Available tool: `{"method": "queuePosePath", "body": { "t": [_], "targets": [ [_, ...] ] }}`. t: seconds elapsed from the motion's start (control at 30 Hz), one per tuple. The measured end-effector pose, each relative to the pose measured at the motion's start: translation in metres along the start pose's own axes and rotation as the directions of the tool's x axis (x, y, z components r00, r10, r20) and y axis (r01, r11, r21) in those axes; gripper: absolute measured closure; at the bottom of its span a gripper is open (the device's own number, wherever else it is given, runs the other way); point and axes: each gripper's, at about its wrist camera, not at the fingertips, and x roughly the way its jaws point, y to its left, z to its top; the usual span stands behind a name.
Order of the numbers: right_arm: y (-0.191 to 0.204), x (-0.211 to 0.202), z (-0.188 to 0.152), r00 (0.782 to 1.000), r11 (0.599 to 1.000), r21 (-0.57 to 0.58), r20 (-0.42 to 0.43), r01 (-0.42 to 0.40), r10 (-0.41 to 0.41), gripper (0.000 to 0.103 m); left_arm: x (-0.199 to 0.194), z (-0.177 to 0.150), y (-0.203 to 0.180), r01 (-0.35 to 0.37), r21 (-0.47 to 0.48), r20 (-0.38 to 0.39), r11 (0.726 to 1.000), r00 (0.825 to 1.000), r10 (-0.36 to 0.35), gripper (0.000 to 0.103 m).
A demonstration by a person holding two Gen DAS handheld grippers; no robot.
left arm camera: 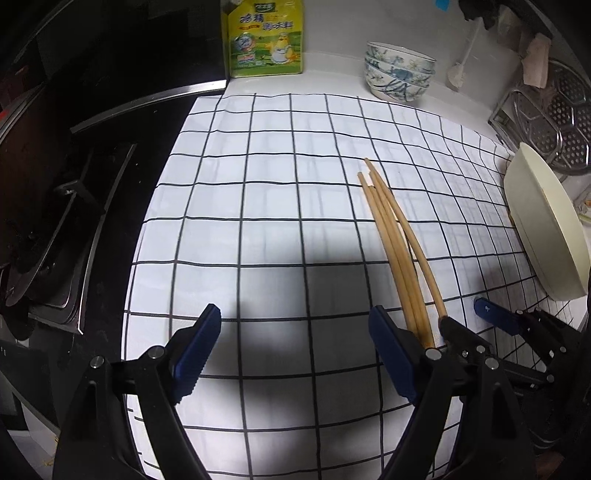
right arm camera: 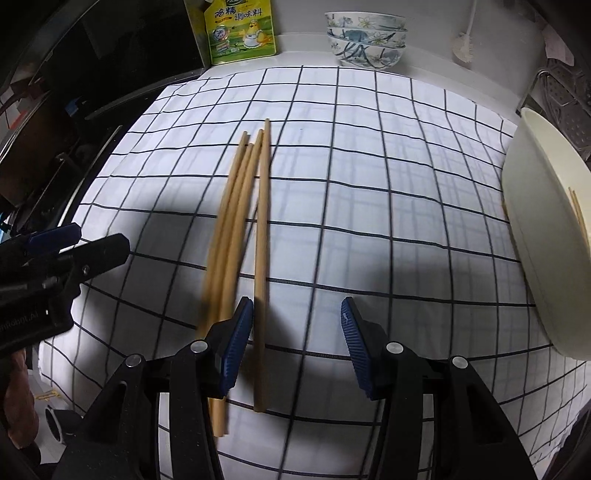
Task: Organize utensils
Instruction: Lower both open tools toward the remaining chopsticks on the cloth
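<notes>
We count four wooden chopsticks [right arm camera: 240,229] at the cloth's centre, three stacked floral bowls [right arm camera: 365,40] at twelve o'clock, one seasoning pouch [right arm camera: 242,31] at eleven, and one cream dish [right arm camera: 546,236] at three, possibly holding more chopsticks.

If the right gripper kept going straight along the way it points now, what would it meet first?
Probably the chopsticks: one lies between the right gripper's open fingers, the others just outside its left finger. Under them is the checked cloth. How far off they are is unclear.

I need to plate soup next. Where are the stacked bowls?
In both views, the stacked bowls sit at the counter's back, right of the yellow seasoning pouch, beyond the checked cloth.
</notes>
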Motion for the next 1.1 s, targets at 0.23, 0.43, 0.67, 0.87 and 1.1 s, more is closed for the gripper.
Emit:
{"method": "queuePosePath", "body": {
  "t": [0.23,0.43,0.67,0.87,1.1],
  "targets": [
    [-0.017,-0.003,-0.003,1.000,1.000,0.027,0.007,0.015,-0.015,0.055,0.006,-0.005,-0.018,0.033,0.019,-0.018,0.999,0.999,-0.033,0.023],
    [-0.038,-0.004,-0.004,0.999,0.998,0.055,0.011,0.033,-0.034,0.055,0.014,-0.006,-0.038,0.040,0.037,-0.047,0.999,0.998,-0.039,0.021],
    [-0.051,-0.013,-0.003,0.999,0.997,0.068,0.028,0.025,-0.027,0.055,0.023,-0.008,-0.048,0.022,0.041,-0.070,0.999,0.997,-0.020,0.021],
    [-0.053,-0.014,0.000,0.999,0.998,0.061,0.031,0.015,-0.017,0.055,0.029,-0.012,-0.047,0.000,0.029,-0.092,1.000,0.996,0.002,0.021],
    [-0.050,-0.013,0.001,1.000,0.998,0.060,0.030,0.003,-0.004,0.055,0.031,-0.015,-0.051,-0.038,0.050,-0.102,0.998,0.994,0.043,0.021]
  ]
}}
